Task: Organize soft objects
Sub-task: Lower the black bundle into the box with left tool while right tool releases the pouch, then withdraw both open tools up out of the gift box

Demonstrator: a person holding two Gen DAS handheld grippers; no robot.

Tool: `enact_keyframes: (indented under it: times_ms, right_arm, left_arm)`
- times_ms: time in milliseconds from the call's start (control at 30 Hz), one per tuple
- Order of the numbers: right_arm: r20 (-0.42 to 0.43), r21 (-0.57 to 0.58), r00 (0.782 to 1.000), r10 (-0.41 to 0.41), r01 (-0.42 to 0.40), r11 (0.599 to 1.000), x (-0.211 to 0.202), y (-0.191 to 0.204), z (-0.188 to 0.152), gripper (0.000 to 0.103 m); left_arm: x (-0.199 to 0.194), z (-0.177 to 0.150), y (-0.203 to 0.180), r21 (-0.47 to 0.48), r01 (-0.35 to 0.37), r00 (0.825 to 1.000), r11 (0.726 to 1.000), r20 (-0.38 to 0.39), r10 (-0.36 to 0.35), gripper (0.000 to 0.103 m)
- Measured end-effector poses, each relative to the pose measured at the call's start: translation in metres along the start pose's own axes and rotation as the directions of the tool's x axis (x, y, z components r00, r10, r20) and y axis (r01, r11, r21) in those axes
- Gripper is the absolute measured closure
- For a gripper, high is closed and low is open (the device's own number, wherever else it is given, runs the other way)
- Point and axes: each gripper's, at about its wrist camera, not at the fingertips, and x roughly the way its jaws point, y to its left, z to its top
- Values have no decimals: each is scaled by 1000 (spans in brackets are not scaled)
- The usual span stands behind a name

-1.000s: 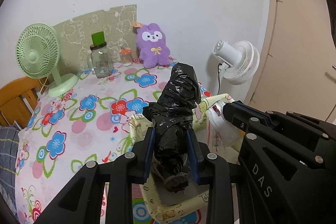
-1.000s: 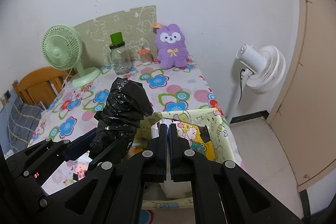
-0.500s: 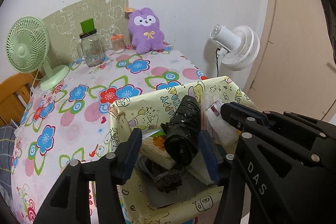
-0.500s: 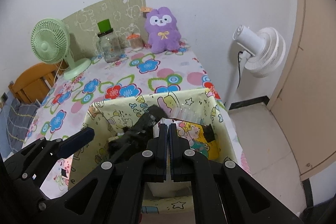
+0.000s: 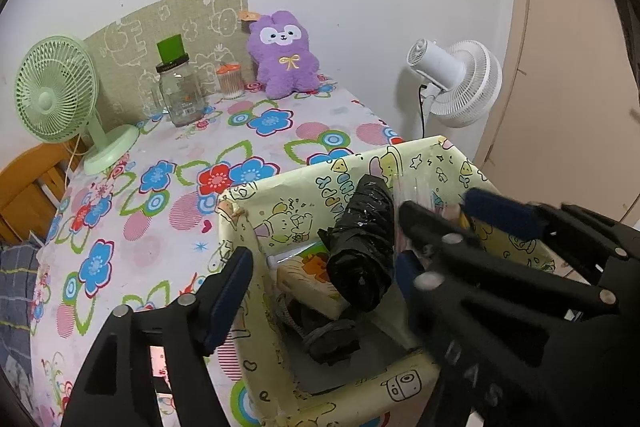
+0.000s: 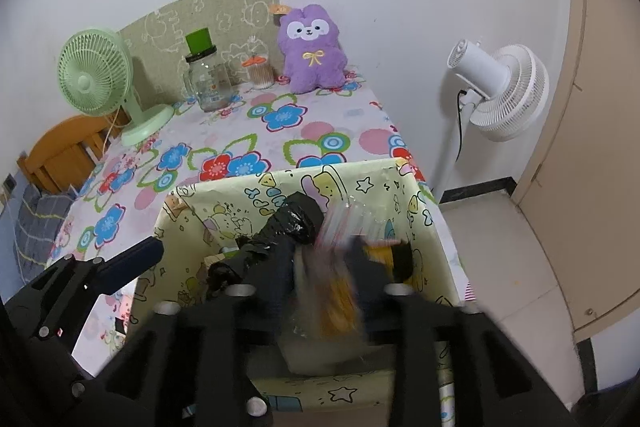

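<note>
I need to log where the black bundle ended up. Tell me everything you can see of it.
The black bundle is a crinkled, glossy roll that looks like plastic bag film wound tight. It lies tilted inside the yellow cartoon-print box, its upper end leaning at the far wall and its lower end resting on a printed packet. The left gripper is open around it, neither finger touching. The right gripper's finger sits close beside it; contact cannot be told.

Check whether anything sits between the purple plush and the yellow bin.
Nothing visible: only bare flowered tablecloth lies between the purple plush and the yellow bin. The glass jar stands off to one side.
</note>
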Motion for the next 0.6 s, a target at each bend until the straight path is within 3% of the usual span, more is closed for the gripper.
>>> enact_keyframes:
  times_ms: [33, 167, 300, 600]
  right_arm:
    - [8, 7, 1000, -1, 1, 1000, -2, 0, 0, 45]
    - [16, 7, 1000, -6, 6, 1000, -7, 2, 1, 44]
    - [41, -3, 999, -4, 4, 1000, -17, 6, 1, 36]
    - [101, -20, 995, -25, 27, 999, -41, 19, 4, 20]
  left_arm:
    - [-1, 0, 0, 2, -3, 1000, 1000, 3, 3, 25]
    - [-7, 1, 3, 0, 0, 1000, 1000, 9, 0, 21]
    - [-15, 1, 4, 3, -4, 1000, 1000, 25, 4, 11]
    - [-39, 2, 8, 10, 3, 998, 1000, 70, -4, 5]
